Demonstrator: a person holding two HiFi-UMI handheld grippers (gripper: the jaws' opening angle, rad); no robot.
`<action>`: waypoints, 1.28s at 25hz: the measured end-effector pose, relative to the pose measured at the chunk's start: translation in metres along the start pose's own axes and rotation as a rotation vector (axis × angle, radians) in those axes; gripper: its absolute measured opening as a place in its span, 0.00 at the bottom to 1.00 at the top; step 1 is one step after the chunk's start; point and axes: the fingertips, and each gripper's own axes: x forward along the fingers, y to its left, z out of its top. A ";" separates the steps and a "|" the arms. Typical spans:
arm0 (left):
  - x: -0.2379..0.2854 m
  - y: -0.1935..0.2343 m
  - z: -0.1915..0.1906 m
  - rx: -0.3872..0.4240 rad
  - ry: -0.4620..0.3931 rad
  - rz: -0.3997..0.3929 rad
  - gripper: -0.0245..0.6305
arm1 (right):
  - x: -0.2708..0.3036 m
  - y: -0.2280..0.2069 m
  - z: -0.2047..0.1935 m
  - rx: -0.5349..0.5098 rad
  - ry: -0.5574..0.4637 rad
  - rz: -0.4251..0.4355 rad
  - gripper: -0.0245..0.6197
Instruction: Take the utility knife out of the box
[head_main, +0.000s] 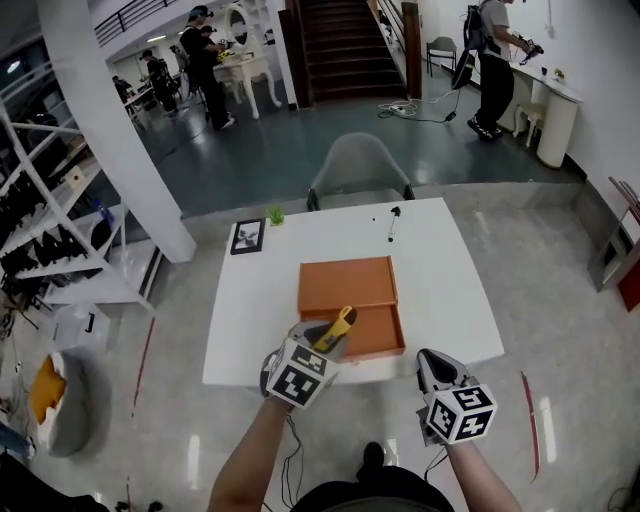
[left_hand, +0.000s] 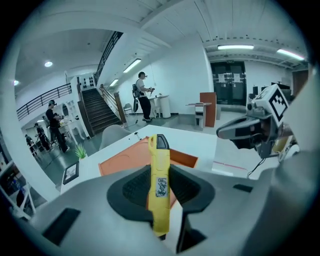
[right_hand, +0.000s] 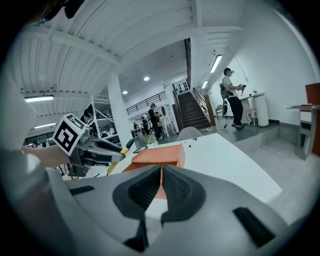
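An open orange box (head_main: 348, 285) lies on the white table (head_main: 445, 290). My left gripper (head_main: 331, 340) is shut on a yellow utility knife (head_main: 339, 326) with a black tip and holds it just above the box's near-left corner. In the left gripper view the knife (left_hand: 160, 187) stands upright between the pads, with the box (left_hand: 122, 161) behind it. My right gripper (head_main: 429, 360) hovers past the table's near edge at the right. Its pads meet with nothing between them (right_hand: 160, 184), and it faces the box (right_hand: 159, 156) and the left gripper (right_hand: 100, 150).
A black marker (head_main: 393, 224) lies at the table's far side. A small framed picture (head_main: 247, 236) and a little green plant (head_main: 275, 214) stand at the far left corner. A grey chair (head_main: 357, 170) stands behind the table. People stand farther off in the room.
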 end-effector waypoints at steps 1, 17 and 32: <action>-0.004 0.001 -0.002 -0.023 -0.007 0.007 0.21 | 0.001 0.002 0.000 -0.004 0.002 0.005 0.04; -0.060 0.020 -0.050 -0.262 -0.066 0.143 0.21 | 0.017 0.042 0.000 -0.054 0.031 0.096 0.04; -0.090 0.018 -0.101 -0.455 -0.052 0.233 0.21 | 0.021 0.062 0.001 -0.074 0.030 0.144 0.04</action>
